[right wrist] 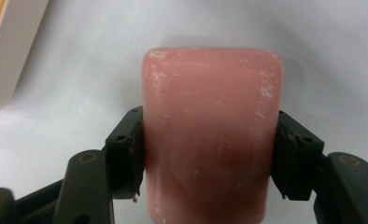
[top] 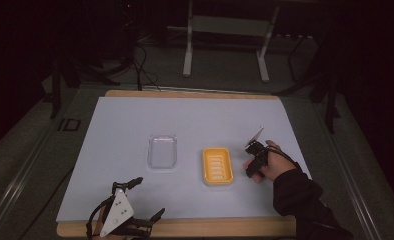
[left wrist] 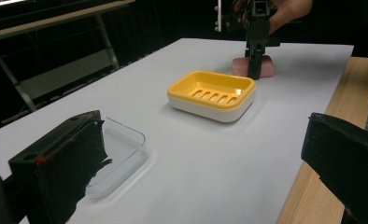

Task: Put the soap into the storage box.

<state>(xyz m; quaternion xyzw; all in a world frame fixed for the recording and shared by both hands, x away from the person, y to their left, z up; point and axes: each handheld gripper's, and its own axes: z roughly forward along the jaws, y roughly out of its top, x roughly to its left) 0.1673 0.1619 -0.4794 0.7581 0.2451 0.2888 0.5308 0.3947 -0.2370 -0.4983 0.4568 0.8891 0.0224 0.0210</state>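
Pink soap bar (right wrist: 210, 140) lies on the white surface (top: 135, 125), just right of the yellow soap dish (top: 217, 165). Your right tool (right wrist: 205, 154) clamps its two long sides. Clear lid (top: 162, 150) sits left of the dish. Your left tool (top: 147, 199) rests near-left, jaws wide apart, holding nothing.

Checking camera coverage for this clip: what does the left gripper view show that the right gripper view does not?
Left gripper view alone: the clear lid near its own open tool, the whole yellow soap dish with its slotted insert, the wooden table edge, and the person's hand above the right tool, which points down at the soap.

Right gripper view alone: the pads pressed on both long sides of the pink soap bar, and a round stamp on its top face.

Both: the soap, the white table cover, and part of the dish.
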